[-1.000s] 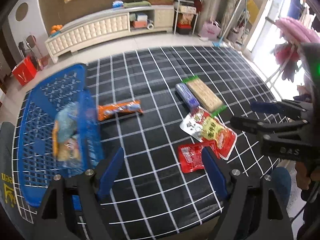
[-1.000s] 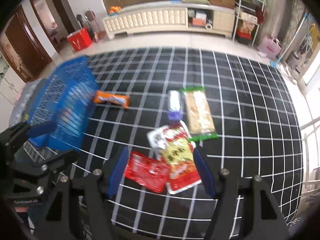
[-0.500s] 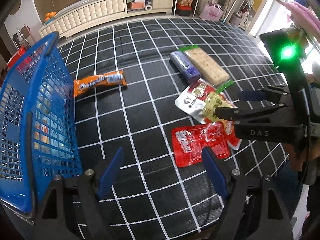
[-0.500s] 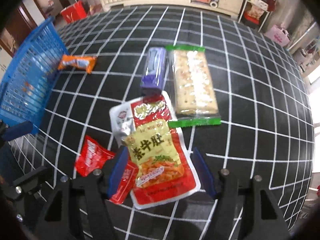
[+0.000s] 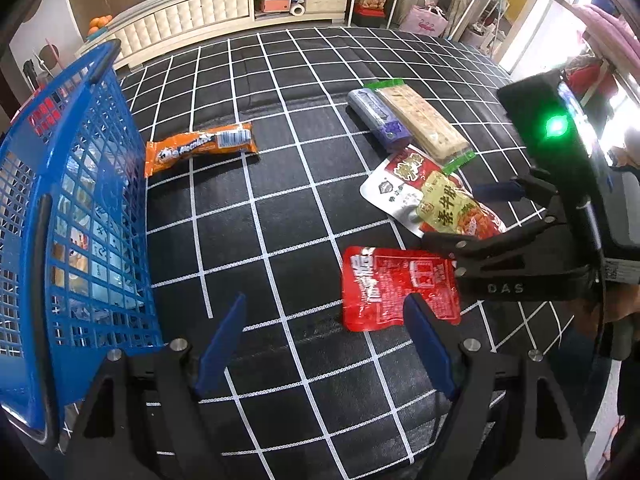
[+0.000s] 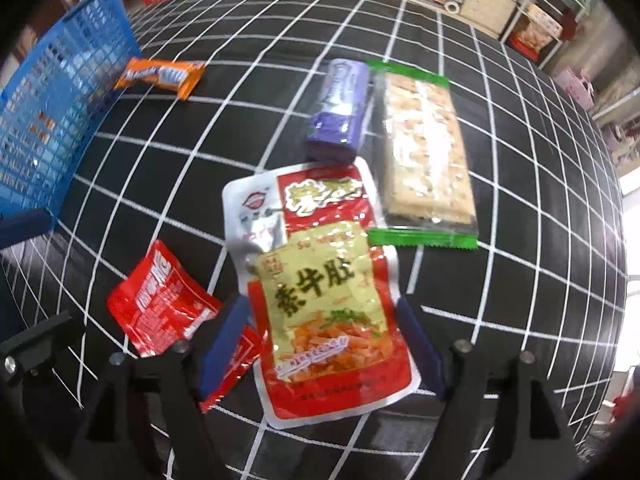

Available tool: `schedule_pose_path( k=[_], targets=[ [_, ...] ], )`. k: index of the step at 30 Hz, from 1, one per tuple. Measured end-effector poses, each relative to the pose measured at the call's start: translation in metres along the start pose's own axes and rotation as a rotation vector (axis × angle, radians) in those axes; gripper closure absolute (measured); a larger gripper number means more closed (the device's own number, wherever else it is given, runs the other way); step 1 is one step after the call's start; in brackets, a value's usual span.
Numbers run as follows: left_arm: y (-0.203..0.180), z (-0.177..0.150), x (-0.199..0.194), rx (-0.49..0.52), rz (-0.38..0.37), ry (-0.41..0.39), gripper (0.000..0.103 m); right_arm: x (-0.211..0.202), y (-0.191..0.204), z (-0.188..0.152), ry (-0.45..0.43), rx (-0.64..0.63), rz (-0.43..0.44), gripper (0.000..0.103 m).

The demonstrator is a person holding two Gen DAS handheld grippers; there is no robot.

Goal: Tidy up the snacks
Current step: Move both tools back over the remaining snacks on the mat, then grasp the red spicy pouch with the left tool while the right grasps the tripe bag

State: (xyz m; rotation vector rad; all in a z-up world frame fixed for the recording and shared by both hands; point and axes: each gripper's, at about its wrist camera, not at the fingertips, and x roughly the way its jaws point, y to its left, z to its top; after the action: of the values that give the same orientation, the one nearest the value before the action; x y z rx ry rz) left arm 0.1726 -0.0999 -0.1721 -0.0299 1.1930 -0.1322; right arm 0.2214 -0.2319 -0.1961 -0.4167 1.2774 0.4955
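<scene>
The right gripper (image 6: 320,328) pointed down over the yellow-and-red pouch (image 6: 324,276), its jaws opening with the pouch's lower part between them and nothing gripped. The left gripper (image 5: 324,340) hung wide open and empty above the checked cloth (image 5: 280,208), just beside the small red packet (image 5: 396,288). The blue basket (image 5: 72,184) stood at the left, an orange bar (image 5: 200,148) near it.

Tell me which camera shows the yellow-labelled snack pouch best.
The right wrist view: the yellow-labelled pouch lies nearly whole and close, centred between the opening right gripper blades. The left wrist view shows it small, far right, partly behind that gripper.
</scene>
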Motion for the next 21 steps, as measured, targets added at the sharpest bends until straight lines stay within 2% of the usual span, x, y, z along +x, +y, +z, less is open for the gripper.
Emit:
schedule_pose_path(
  k=[3,8,14,16,21],
  targets=[
    [0.001,-0.002,-0.001,-0.002,-0.005,-0.001,0.025,0.004,0.006,0.001,0.003,-0.020,0.004,0.013],
    [0.004,-0.004,-0.002,-0.012,-0.007,0.001,0.025,0.005,0.005,-0.003,-0.030,-0.015,0.015,0.014],
    [0.003,-0.007,-0.003,-0.010,-0.015,0.004,0.025,-0.008,0.006,-0.015,-0.076,-0.050,0.031,0.046],
    [0.001,-0.009,-0.003,-0.005,-0.018,0.006,0.025,-0.012,0.006,-0.019,-0.089,-0.043,0.022,0.059],
    [0.000,-0.014,-0.004,-0.013,-0.040,0.020,0.025,-0.026,-0.001,-0.028,-0.126,0.024,0.041,0.062]
  ],
)
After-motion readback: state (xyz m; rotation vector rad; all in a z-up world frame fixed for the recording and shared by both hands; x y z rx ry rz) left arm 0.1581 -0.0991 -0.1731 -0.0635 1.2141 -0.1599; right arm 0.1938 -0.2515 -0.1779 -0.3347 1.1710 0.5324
